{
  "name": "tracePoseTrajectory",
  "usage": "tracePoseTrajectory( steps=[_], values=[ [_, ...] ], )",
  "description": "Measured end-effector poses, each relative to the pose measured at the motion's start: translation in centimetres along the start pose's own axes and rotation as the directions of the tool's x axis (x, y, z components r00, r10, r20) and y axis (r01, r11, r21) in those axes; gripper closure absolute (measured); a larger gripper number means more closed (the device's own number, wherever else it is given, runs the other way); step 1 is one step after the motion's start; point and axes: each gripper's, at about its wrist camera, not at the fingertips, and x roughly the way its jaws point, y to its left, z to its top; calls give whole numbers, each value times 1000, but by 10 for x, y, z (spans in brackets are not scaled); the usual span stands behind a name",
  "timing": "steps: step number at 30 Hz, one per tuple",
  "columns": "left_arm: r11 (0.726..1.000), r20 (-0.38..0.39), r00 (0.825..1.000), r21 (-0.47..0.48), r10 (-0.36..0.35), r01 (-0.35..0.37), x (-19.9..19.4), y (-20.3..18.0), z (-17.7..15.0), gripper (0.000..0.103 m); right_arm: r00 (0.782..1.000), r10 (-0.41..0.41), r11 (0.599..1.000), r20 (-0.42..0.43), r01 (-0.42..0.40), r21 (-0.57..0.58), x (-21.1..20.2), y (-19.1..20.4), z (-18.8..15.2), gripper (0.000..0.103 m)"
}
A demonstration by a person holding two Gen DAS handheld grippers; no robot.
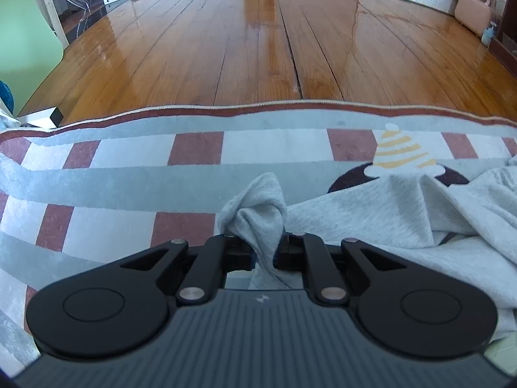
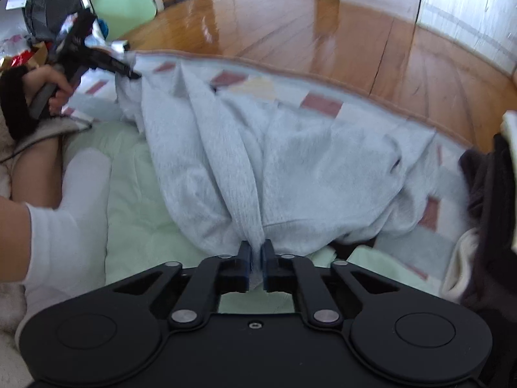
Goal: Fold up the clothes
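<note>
Item 1: grey sweatshirt, light heather knit, lying crumpled across a patterned rug and partly over a pale green quilt at the rug's near edge; it spans from the rug's left side toward its right, with long folds running lengthwise. Item 2: left gripper, fingers closed to a narrow gap on a bunched corner of the sweatshirt, which rises in a small peak just above the fingers; in the right wrist view this gripper is seen at the garment's far left end, carried by a hand with a dark furry cuff. Item 3: right gripper, fingers nearly shut on a ribbed edge of the sweatshirt at the garment's near end, cloth pinched between the 2 blue-lined pads. Item 4: rug, grey with white and dull red blocks, red border, a cartoon figure with a striped cone hat near the far right edge, partly under the sweatshirt. Item 5: glossy wooden floor beyond the rug's far edge. Item 6: pink case at the floor's far right. Item 7: dark garment at the rug's right edge. Item 8: white sock on a foot, resting on the quilt at left.
</note>
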Motion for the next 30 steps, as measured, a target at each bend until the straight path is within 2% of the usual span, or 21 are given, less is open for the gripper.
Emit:
tracePoseTrajectory(
  steps=[2, 3, 4, 5, 6, 7, 8, 9, 10, 11, 13, 15, 16, 17, 18, 19, 21, 23, 24, 28, 30],
  values=[
    [1000, 37, 999, -12, -25, 26, -7, 1, 2, 95, 997, -41, 999, 67, 41, 1, -17, 1, 5, 99],
    [999, 56, 998, -18, -38, 39, -10, 2, 4, 95, 987, -90, 996, 135, 88, 21, -33, -3, 12, 100],
    [998, 74, 996, -24, -50, 52, -13, 3, 5, 96, 963, -159, 987, 217, 149, 62, -53, -10, 17, 100],
    [997, 93, 994, -29, -63, 66, -17, 4, 6, 96, 928, -232, 971, 290, 202, 130, -72, -19, 17, 100],
    [996, 104, 991, -17, -80, 83, -20, 2, 6, 96, 897, -300, 947, 325, 241, 211, -83, -30, 13, 100],
    [994, 98, 989, 32, -111, 109, -24, -5, 1, 96, 877, -353, 922, 324, 267, 282, -86, -40, 5, 100],
    [988, 90, 986, 82, -142, 135, -28, -12, -3, 96, 873, -397, 892, 283, 296, 342, -81, -50, -3, 100],
    [978, 81, 982, 131, -172, 160, -32, -19, -7, 95, 886, -432, 865, 167, 355, 355, -62, -57, -10, 101],
    [966, 70, 977, 180, -201, 186, -36, -25, -11, 94, 880, -474, 839, 24, 443, 317, -39, -59, -16, 101],
    [951, 57, 972, 228, -230, 211, -40, -32, -15, 94, 862, -502, 821, -68, 499, 277, -24, -59, -21, 101],
    [911, 28, 958, 320, -284, 261, -48, -46, -23, 95, 851, -520, 816, -77, 521, 251, -19, -55, -24, 101],
    [862, 4, 941, 402, -338, 309, -58, -57, -31, 96, 872, -481, 791, 92, 386, 475, -60, -70, -29, 101],
    [843, 18, 927, 422, -375, 332, -67, -55, -31, 96, 863, -468, 758, 192, 279, 590, -84, -80, -33, 101],
    [823, 32, 911, 443, -410, 355, -77, -52, -32, 96, 853, -475, 721, 216, 238, 651, -96, -89, -38, 101],
    [804, 33, 899, 461, -437, 375, -84, -51, -34, 95, 854, -502, 693, 133, 305, 653, -93, -95, -43, 101],
    [791, 7, 895, 473, -445, 389, -84, -54, -37, 92, 849, -526, 662, 49, 373, 650, -89, -101, -49, 101],
    [762, -45, 887, 494, -459, 419, -86, -58, -43, 91, 810, -565, 629, -155, 545, 554, -66, -107, -63, 101],
    [732, -97, 878, 514, -470, 448, -87, -63, -50, 90, 827, -517, 659, -220, 548, 515, -53, -107, -74, 99],
    [716, -124, 872, 522, -474, 463, -87, -65, -53, 90, 834, -509, 663, -211, 537, 522, -54, -107, -75, 99],
    [650, -228, 844, 551, -485, 523, -90, -74, -66, 72, 863, -477, 675, -166, 481, 560, -63, -111, -83, 92],
    [616, -280, 827, 561, -487, 553, -91, -78, -72, 72, 881, -453, 679, -135, 439, 588, -70, -111, -90, 92]
  ],
)
